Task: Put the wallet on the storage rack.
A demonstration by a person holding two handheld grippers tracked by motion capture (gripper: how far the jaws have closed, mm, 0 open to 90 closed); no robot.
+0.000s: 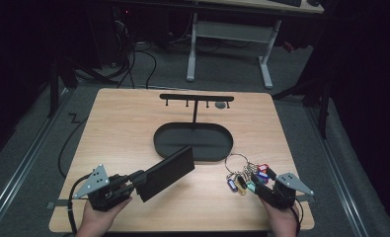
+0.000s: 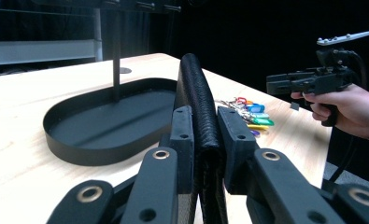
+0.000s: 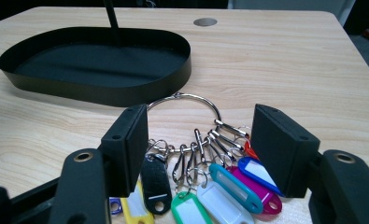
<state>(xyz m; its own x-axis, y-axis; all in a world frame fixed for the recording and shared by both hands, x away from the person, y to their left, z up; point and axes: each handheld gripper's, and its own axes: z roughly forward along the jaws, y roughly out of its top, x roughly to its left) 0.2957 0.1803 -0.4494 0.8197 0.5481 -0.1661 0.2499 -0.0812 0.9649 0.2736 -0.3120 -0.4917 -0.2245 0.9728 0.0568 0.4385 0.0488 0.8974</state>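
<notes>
While the wallet point(image 1: 165, 173) hangs off the table w/ the left gripper point(image 1: 133, 183) clamped tight on one end, it looks light, fairly stiff, grainy black leather, so not slippery; a grip nearer mid would prob. sag less. It sits tilted just short of the tray point(image 1: 163, 145). Right gripper point(image 1: 258, 188) is wide open, jaws either side of the keys point(image 3: 205, 177) & touching nothing; ring + coloured tags lie flat, loose, likely to splay; best taken at the ring.

We note a black wallet of grained, matt leather point(image 2: 198, 93). Glossy coloured plastic tags point(image 3: 229, 189) hang from a shiny metal ring point(image 3: 184, 100); the pale wood-grain table point(image 3: 275, 60) looks smooth.
</notes>
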